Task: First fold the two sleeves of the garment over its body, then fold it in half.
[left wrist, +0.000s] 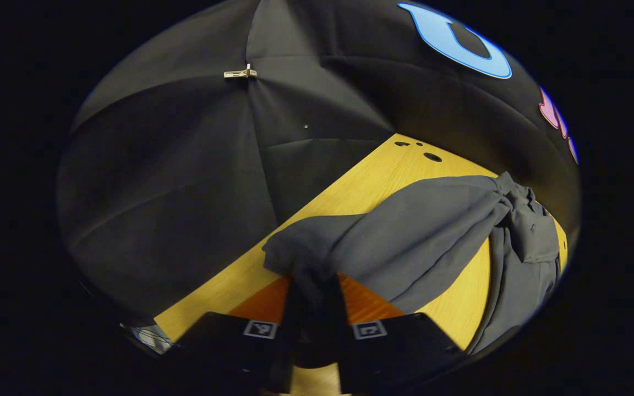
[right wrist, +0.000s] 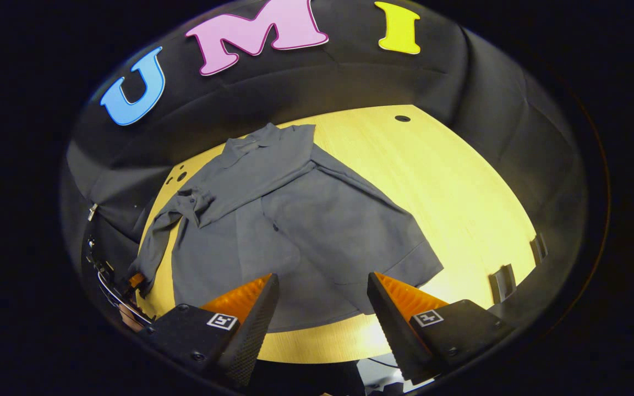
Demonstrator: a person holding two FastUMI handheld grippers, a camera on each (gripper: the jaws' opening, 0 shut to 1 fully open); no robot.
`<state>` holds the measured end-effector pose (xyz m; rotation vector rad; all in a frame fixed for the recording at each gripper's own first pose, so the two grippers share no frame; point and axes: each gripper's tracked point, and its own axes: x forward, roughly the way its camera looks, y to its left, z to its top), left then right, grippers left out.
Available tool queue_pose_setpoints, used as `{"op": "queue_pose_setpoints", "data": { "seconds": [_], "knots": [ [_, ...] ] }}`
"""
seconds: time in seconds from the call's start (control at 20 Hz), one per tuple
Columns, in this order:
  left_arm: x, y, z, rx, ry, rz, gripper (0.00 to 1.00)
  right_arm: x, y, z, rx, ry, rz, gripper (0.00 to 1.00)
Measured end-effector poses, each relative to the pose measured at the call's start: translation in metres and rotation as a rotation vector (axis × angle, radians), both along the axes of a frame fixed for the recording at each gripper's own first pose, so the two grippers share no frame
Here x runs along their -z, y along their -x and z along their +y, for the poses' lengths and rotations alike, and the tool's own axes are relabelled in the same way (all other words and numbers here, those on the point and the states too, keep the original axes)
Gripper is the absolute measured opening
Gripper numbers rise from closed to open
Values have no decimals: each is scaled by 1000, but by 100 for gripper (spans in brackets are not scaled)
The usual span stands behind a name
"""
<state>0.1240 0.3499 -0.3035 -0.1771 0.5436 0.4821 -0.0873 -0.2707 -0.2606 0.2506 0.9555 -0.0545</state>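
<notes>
Across a yellow wooden table (right wrist: 460, 187) lies a dark grey shirt (right wrist: 306, 231), collar toward the far wall and hem near the front edge. One sleeve is folded across the chest; the other sleeve (right wrist: 154, 242) stretches toward the left edge of the table. Near that edge, in the left gripper view, the left gripper (left wrist: 312, 286) is pinching the sleeve cuff (left wrist: 300, 250), cloth bunched between its closed fingers. Above the hem, the right gripper (right wrist: 322, 291) hangs with fingers spread apart, holding nothing.
</notes>
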Motion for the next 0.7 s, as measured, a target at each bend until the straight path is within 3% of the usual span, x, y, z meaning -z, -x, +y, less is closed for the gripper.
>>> {"op": "queue_pose_setpoints", "data": {
  "seconds": [0.05,0.15,0.4,0.7],
  "knots": [
    [0,-1,0,-9,3,-1,18,0,-2,0,-7,0,-3,99],
    [-2,0,1,-27,9,11,7,-2,-7,-4,-20,8,-16,99],
    [-22,-3,-9,-35,18,14,6,1,-20,-14,-15,1,-19,99],
    [-84,-24,-37,-4,-15,-66,6,7,-35,-38,14,-18,-14,99]
  ]
}}
